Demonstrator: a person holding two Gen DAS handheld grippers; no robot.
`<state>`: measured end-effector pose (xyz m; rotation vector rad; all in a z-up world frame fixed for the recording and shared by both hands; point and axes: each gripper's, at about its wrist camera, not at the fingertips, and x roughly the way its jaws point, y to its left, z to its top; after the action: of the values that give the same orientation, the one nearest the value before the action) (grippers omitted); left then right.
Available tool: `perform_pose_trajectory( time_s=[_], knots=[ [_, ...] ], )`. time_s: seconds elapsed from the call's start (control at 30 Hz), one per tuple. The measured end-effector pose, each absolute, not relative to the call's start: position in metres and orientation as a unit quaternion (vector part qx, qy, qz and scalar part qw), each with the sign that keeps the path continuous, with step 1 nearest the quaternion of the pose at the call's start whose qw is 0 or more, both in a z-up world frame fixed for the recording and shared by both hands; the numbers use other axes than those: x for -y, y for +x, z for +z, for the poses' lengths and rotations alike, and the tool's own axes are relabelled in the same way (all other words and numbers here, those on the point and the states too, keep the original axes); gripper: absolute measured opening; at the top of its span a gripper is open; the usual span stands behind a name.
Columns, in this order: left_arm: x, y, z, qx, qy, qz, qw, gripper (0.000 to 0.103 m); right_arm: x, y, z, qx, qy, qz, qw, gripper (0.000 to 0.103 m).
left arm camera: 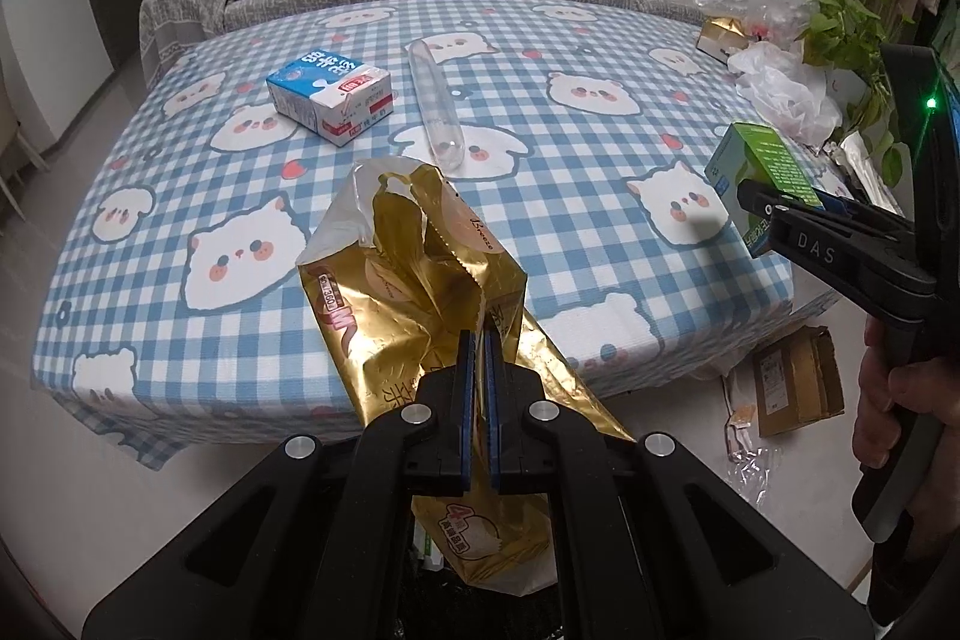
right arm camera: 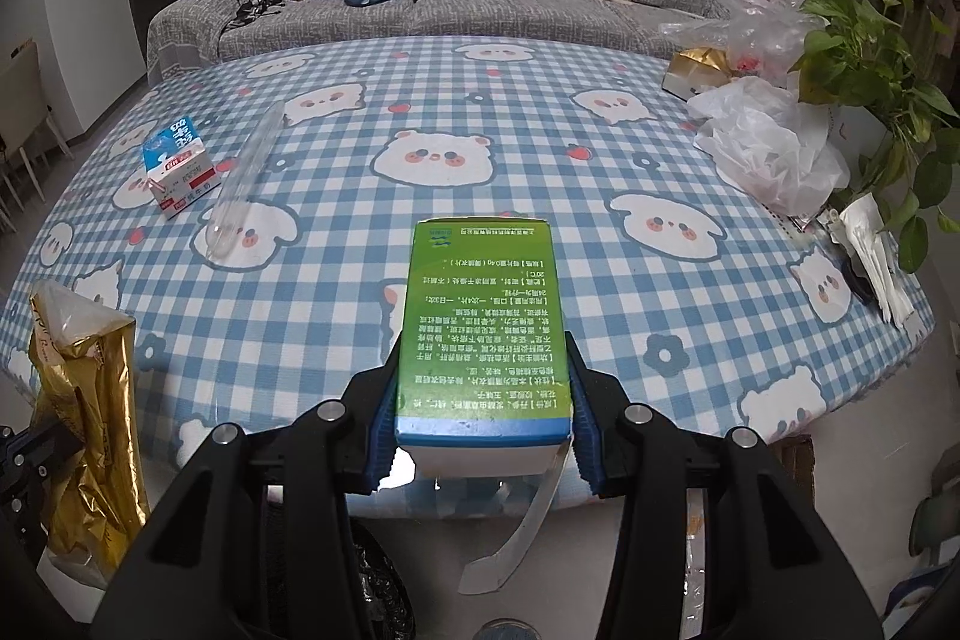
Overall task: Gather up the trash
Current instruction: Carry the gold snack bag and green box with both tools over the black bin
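My left gripper [left arm camera: 478,340] is shut on a crumpled gold foil wrapper [left arm camera: 414,274], held up above the near edge of the table; the same wrapper [right arm camera: 84,400] shows at the left of the right wrist view. My right gripper [right arm camera: 480,400] is shut on a green medicine box [right arm camera: 483,328], its blue pads pressing both sides; the box [left arm camera: 759,184] also appears at the right of the left wrist view. On the checked tablecloth [left arm camera: 570,148] lie a blue and white milk carton [left arm camera: 333,94] and a clear plastic tube [left arm camera: 435,106], both apart from the grippers.
Crumpled plastic bags [right arm camera: 768,142], a gold box [right arm camera: 696,67] and a potted plant [right arm camera: 876,58] crowd the table's right side. A grey sofa [right arm camera: 420,10] with a backpack and clothes stands behind. A cardboard box [left arm camera: 798,382] lies on the floor at the right.
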<state>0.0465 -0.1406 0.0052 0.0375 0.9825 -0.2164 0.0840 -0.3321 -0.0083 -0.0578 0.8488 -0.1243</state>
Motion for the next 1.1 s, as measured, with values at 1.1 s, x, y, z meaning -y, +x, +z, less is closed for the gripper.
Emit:
perform_pose_trajectory(
  time_s=[1.1],
  knots=[
    [0.121,-0.052,-0.032,-0.473,0.032,-0.109,0.874,0.002,0.300,-0.060,-0.051,-0.412,-0.033,-0.030,0.910,0.044]
  ],
)
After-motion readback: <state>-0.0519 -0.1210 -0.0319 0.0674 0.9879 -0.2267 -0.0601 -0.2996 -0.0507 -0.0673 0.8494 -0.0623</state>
